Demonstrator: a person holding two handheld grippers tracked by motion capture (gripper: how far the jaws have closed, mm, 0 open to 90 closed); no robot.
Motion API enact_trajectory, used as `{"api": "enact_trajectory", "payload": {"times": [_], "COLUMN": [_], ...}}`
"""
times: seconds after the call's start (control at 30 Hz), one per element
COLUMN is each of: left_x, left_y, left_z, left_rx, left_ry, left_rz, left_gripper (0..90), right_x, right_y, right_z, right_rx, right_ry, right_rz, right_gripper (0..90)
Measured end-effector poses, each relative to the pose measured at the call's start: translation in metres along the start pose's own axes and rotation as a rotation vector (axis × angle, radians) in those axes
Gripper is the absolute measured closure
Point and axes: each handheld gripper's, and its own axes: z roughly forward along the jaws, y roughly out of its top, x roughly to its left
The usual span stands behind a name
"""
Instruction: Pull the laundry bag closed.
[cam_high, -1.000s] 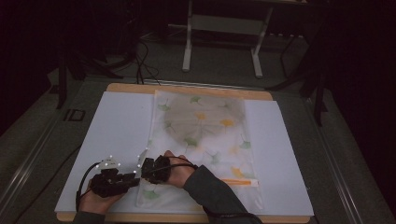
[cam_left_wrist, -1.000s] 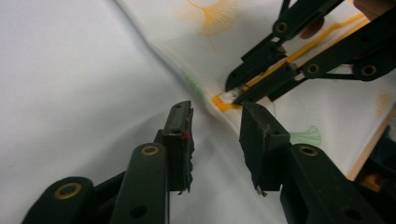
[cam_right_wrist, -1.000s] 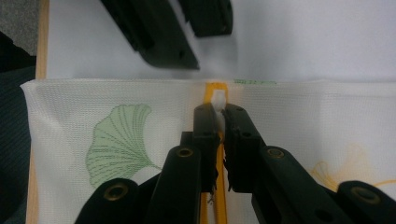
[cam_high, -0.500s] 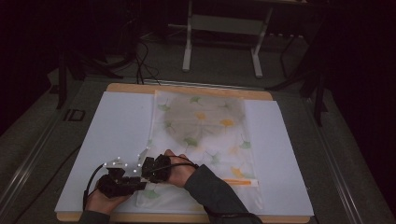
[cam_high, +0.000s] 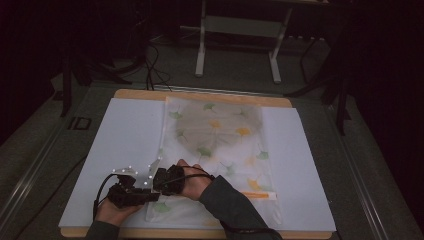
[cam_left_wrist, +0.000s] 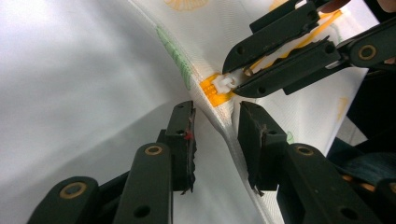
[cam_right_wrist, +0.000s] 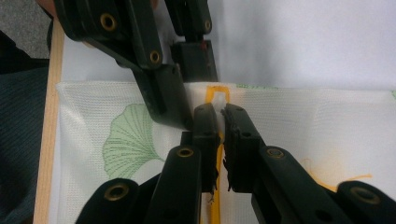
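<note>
The mesh bag is limp, so the left claw gapes astride its edge while the right claw pinches the zip pull.

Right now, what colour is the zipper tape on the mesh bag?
Orange zipper tape, white slider; left gripper view shows it best.

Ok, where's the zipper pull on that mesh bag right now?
The white zipper pull sits at the orange zipper's end, on the mesh bag's near left edge. The right gripper is pinching it, and the left gripper straddles the bag's edge beside it.
</note>
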Motion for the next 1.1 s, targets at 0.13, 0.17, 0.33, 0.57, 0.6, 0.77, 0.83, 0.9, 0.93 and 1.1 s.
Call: {"api": "enact_trajectory", "payload": {"times": [0.13,0.17,0.33,0.57,0.6,0.77,0.83,0.9,0.93,1.1], "left_x": [0.000,0.000,-0.002,-0.003,-0.003,-0.003,-0.003,-0.003,-0.003,-0.003], "left_y": [0.001,0.002,0.002,0.001,0.001,0.000,0.000,0.000,0.000,0.000], "left_z": [0.003,0.004,0.005,0.006,0.006,0.006,0.006,0.005,0.005,0.005], "left_rx": [0.012,0.018,0.033,0.032,0.034,0.033,0.033,0.032,0.032,0.020], "left_ry": [-0.014,-0.015,-0.008,-0.005,-0.006,-0.005,-0.006,-0.008,-0.009,-0.019], "left_rz": [0.009,0.013,0.031,0.038,0.039,0.039,0.041,0.043,0.042,0.033], "left_gripper": [70.1,71.7,80.9,86.6,86.8,87.4,87.5,87.6,87.7,87.9], "right_x": [0.000,0.001,0.001,0.001,0.001,0.001,0.001,0.001,0.001,0.000], "right_y": [0.001,0.001,0.000,-0.003,-0.004,-0.006,-0.007,-0.008,-0.008,-0.010], "right_z": [-0.002,-0.002,-0.001,0.001,0.001,0.004,0.004,0.005,0.005,0.006], "right_rx": [-0.006,-0.005,0.001,0.006,0.005,0.007,0.005,0.004,0.003,0.004], "right_ry": [-0.001,0.001,0.006,0.009,0.011,0.013,0.015,0.018,0.018,0.023], "right_rz": [-0.007,-0.007,-0.011,-0.008,-0.005,-0.003,-0.001,0.004,0.004,0.007], "right_gripper": [84.4,84.4,84.4,84.4,84.4,84.4,84.4,84.5,84.5,84.7]}}
